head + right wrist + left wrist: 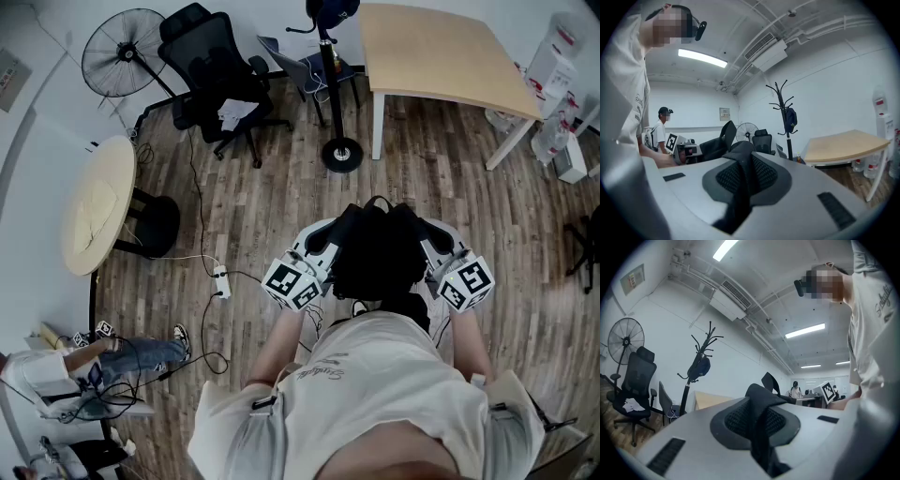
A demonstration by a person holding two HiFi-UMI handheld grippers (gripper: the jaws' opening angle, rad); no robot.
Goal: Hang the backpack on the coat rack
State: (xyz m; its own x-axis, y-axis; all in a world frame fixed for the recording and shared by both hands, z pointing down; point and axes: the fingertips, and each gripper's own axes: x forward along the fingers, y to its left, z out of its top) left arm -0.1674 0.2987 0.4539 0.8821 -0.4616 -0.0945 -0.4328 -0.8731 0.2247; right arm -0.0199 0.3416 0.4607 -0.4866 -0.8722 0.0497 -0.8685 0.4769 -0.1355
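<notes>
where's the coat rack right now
The coat rack stands top centre in the head view, between the black office chair and the wooden table.

You stand on a wood-plank floor (244, 216). The coat rack (341, 153) rests on it by its round base, just beside a leg of the rectangular table (436, 56). A black office chair (211, 75) and a standing fan (124, 52) sit farther left. A round table (98, 202) stands at your left. A white power strip (221, 282) lies on the planks, cables trailing from it.
</notes>
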